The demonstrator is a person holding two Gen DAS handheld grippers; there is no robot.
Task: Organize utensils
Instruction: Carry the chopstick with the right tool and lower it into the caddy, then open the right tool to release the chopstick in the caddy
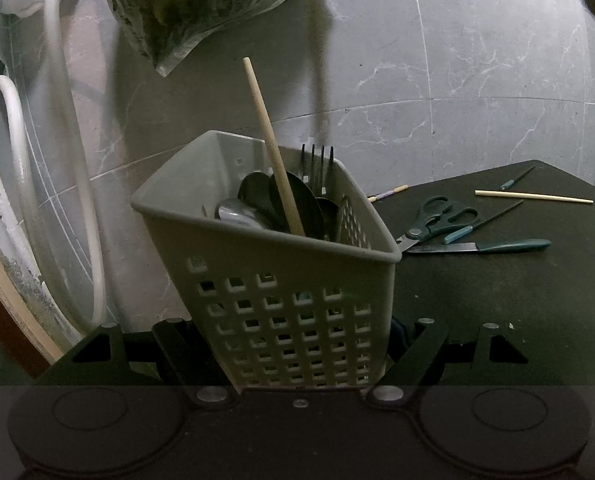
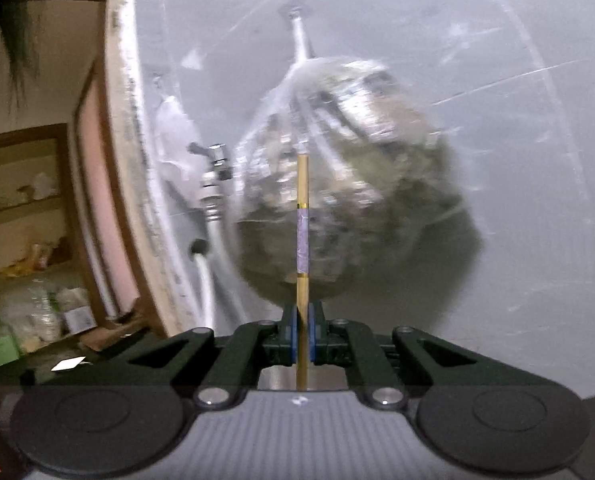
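Right wrist view shows us a purple-banded chopstick (image 2: 303,240) standing upright between our right gripper (image 2: 302,334) jaws, nearly closed and pinching it. Our left gripper (image 1: 297,344) jaws clamp the grey utensil basket (image 1: 273,280).

Left hand-held gripper (image 1: 299,354): matte black linkage arms with triangular cut-outs, silver round pivot screws at the joints, one small screw dead centre. Two large round black discs with an inset circle sit at the base, one each side. Right hand-held gripper (image 2: 302,334): same black linkage, triangular cut-outs and silver pivots, but blue pads (image 2: 292,336) on the inner finger faces, a bare metal plate behind them, and a ribbed grey body carrying a small white mark.
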